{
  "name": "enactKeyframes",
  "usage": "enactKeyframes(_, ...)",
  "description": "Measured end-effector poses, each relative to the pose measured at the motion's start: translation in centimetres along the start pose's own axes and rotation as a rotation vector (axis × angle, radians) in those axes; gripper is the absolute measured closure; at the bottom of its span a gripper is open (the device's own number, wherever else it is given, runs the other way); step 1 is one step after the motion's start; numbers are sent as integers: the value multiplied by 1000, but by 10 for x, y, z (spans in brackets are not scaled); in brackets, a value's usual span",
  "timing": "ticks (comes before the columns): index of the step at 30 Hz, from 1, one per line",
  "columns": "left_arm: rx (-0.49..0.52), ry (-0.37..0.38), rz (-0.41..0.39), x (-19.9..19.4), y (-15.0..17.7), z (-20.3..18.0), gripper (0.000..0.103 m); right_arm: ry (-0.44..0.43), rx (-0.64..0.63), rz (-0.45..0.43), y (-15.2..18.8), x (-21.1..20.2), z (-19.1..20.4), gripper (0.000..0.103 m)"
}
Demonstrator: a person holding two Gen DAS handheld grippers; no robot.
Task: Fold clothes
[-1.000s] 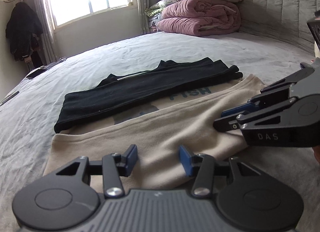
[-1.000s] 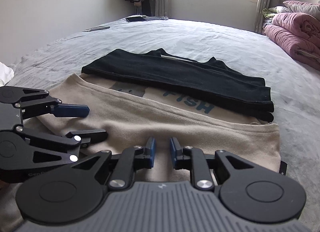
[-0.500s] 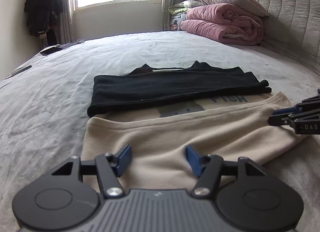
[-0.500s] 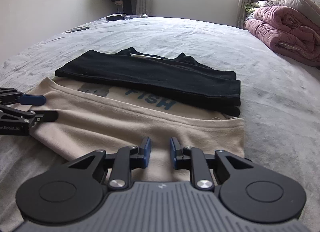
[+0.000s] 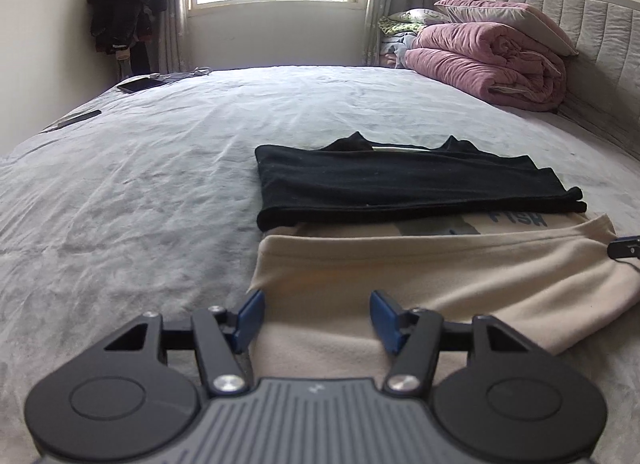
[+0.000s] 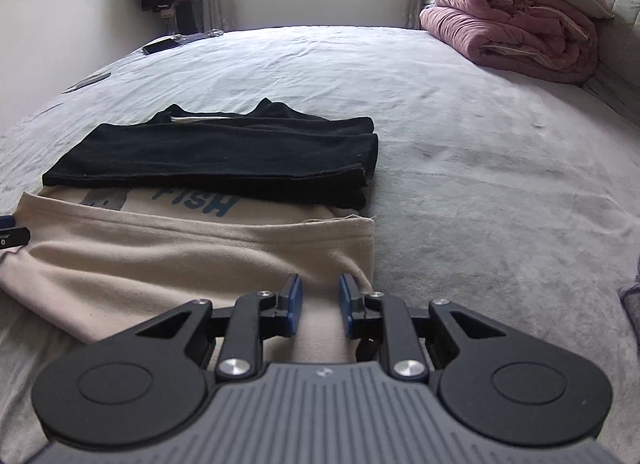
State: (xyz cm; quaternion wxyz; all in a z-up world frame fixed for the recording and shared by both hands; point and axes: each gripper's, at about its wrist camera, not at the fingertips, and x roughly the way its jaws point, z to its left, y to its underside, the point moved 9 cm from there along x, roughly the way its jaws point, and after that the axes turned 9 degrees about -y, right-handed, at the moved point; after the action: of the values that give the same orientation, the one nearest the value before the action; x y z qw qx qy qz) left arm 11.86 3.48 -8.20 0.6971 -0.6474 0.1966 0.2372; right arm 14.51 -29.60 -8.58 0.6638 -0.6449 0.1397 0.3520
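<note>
The beige shirt (image 5: 440,276) lies crosswise on the bed (image 5: 140,192) — left gripper (image 5: 316,314) at its left corner, jaws closing, gripping nothing; right gripper (image 6: 319,304) at the right corner, jaws narrowly parted, empty.

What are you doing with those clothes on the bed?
A person is folding clothes on the grey bed, with a gripping tool in each hand. A beige shirt printed with "FISH" lies partly folded, and a folded black garment rests across its far part. The left tool, jaws closing with nothing pinched, sits at the shirt's left near corner. The right tool, open a little, sits at the right one.
</note>
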Motion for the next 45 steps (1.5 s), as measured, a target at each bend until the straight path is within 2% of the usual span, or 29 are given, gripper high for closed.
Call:
enactKeyframes(5,-33,-33,19,7,2,17,39,17,18,5,0,-3,-6,82)
enactKeyframes(8,-46,-26,26,9,1,21,39,75,30,12,1,-4,-17,74)
enactKeyframes(13,-38,-46,25,8,-1,24,39,79,43,14,2,-6,-22,73)
enactKeyframes(23,-112,-109,50,9,-6,53,39,95,32,-31,-9,-22,-23,70)
enactKeyframes(25,-95,-121,53,10,-5,50,39,70,28,-31,-10,-23,-18,66)
enactKeyframes(28,-56,-136,42,10,-6,44,39,31,20,-27,-10,-23,-10,66)
enactKeyframes(32,-47,-138,46,11,-5,42,39,65,33,53,6,-5,-15,66)
enactKeyframes(40,-54,-133,26,-3,-9,50,39,80,-18,0,-3,-22,-10,66)
enactKeyframes(45,-25,-159,-25,-19,-14,57,41,87,-56,-29,-9,-35,-9,66)
